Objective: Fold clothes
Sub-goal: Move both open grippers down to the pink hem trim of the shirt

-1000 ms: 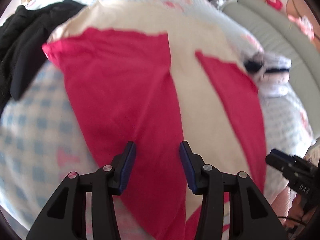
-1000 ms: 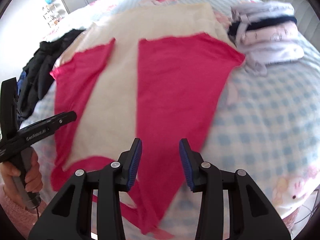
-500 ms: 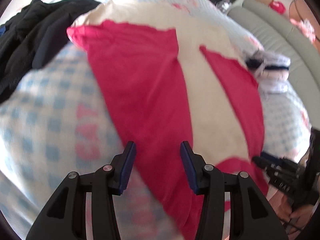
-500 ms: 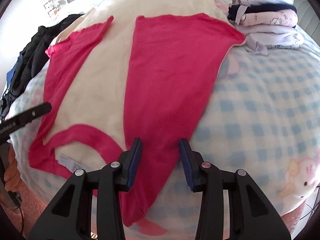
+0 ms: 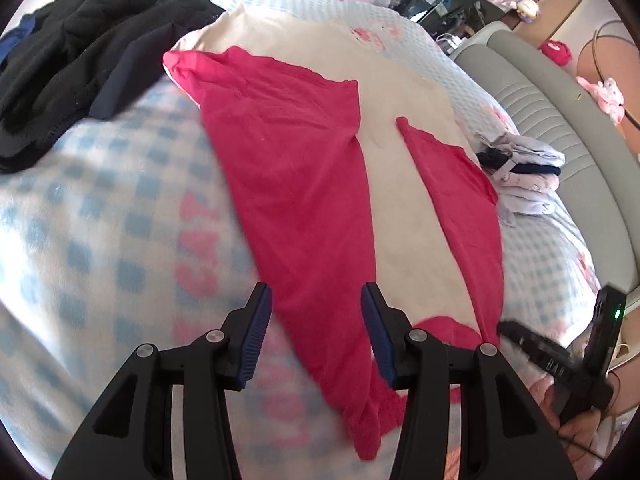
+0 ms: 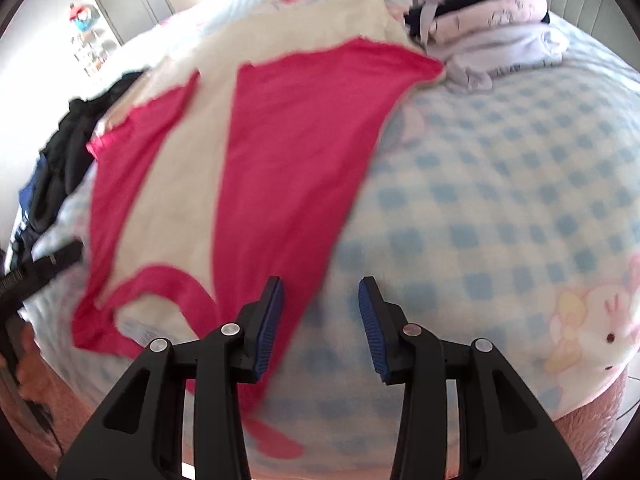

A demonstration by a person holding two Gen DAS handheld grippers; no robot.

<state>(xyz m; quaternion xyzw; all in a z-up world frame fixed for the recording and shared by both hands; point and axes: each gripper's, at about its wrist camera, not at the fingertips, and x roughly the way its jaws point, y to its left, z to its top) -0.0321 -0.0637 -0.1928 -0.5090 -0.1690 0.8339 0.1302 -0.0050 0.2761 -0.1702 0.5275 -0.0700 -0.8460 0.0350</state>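
One red-and-cream garment [image 5: 304, 200] flat on checked bed [image 5: 100, 216]. Two grippers, left gripper [image 5: 316, 320] and right gripper [image 6: 320, 312], both spread, empty. Folded stack [image 6: 488, 32] at 1 o'clock, perhaps four items.

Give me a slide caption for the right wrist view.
Open right tool above the edge of a red-and-cream shirt spread on a blue-checked blanket, folded clothes stacked beyond.

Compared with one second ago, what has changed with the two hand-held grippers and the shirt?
Both open grippers swung outward: the left hand-held gripper toward the shirt's left edge, the right hand-held gripper past its right edge, over the blanket. The red-and-cream shirt stayed flat, ungrasped.
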